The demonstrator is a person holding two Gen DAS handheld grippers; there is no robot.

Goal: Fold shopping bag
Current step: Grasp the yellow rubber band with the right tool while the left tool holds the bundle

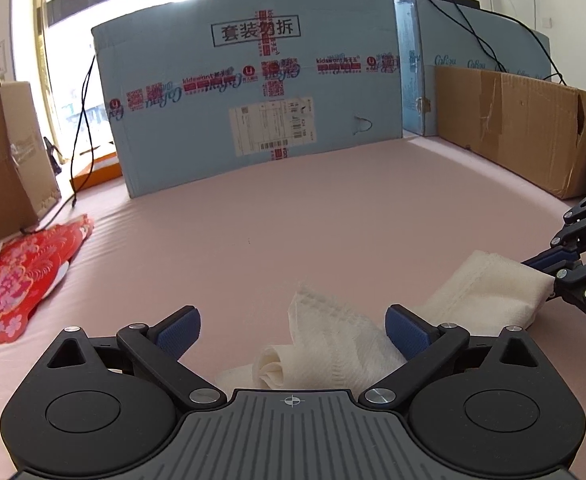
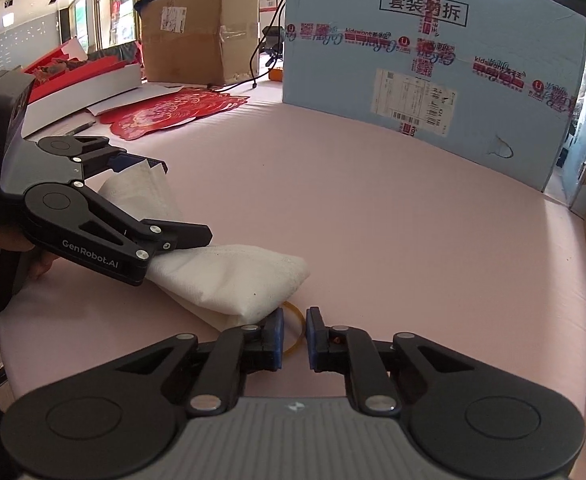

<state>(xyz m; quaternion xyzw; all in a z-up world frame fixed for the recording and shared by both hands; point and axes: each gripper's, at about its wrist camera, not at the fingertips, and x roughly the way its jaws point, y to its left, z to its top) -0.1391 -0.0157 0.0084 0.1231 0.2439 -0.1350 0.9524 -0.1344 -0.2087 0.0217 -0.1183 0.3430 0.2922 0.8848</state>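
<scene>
Hovering low at six o'clock in the right wrist view, the right gripper (image 2: 295, 332) is holding its jaws drawn almost together. A thin rubber band (image 2: 300, 320) is sitting in the narrow slot between the pads, and they seem to be nipping it.

Just beyond, toward ten o'clock, the shopping bag (image 2: 233, 280) is lying on the pink table (image 2: 373, 200), already bundled into a thick, rounded wad whose near corner is touching the band. It is looking soft, light and springy: woven cloth that is likely wanting to unroll the moment it is freed, though not slippery and in no way fragile. The layered middle of the wad is offering the surest hold, since a single loose edge would only be peeling away.

Further out at nine o'clock, the left gripper (image 2: 165, 200) is reaching in with its jaws standing apart, straddling the bag's far end without clamping it. Its own camera is showing the rolled cloth rising between the spread blue pads.

Beyond, a red paper cutting (image 2: 173, 114) is lying at eleven o'clock, and a tall blue box (image 2: 413, 60) is standing at one o'clock.
</scene>
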